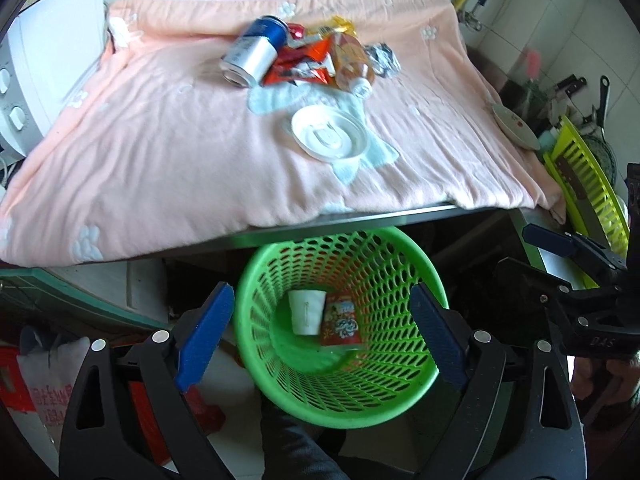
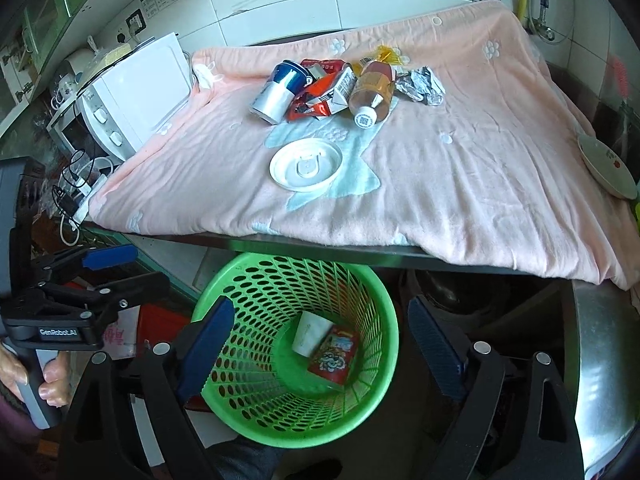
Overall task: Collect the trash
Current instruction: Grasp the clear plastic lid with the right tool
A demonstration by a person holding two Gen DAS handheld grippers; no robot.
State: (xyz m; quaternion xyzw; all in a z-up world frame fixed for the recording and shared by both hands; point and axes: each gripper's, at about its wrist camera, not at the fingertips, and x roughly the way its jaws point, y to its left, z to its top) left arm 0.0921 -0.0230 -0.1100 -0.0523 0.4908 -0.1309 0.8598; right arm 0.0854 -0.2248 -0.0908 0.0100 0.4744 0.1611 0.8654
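The left tool (image 1: 322, 336) hangs over the green basket (image 1: 280, 392) with its two blue pads spread wide and nothing between them; the basket mouth fills the gap. The right tool (image 2: 320, 344) is above the same basket (image 2: 248, 424), its pads just as far apart and empty too.

Inside the basket, at its bottom, lie a white paper cup (image 1: 306, 312) and a red snack packet (image 1: 340, 322), side by side and touching, the cup at 9 o'clock of the packet. In the right wrist view the cup (image 2: 312, 334) sits at 11 o'clock of the packet (image 2: 334, 354).

The basket stands on the floor, partly under the edge of the counter (image 1: 360, 220), which is draped in a pink blanket (image 1: 160, 152). The rest of the trash lies on the blanket, at 12 o'clock from each tool and well apart from them. Nearest is a white plastic lid (image 1: 328, 136), lying flat by itself. Beyond it, at 12 o'clock of the lid, is a heap: a blue and silver can (image 1: 254, 50) on its side at the 9 o'clock end, red wrappers (image 1: 304, 64) in the middle, a plastic bottle (image 1: 354, 66) with its cap toward the lid, and crumpled foil (image 1: 384, 58) at the 3 o'clock end. The pieces of the heap touch one another.

A hand (image 2: 52, 380) grips the left tool's handle at 9 o'clock in the right wrist view.
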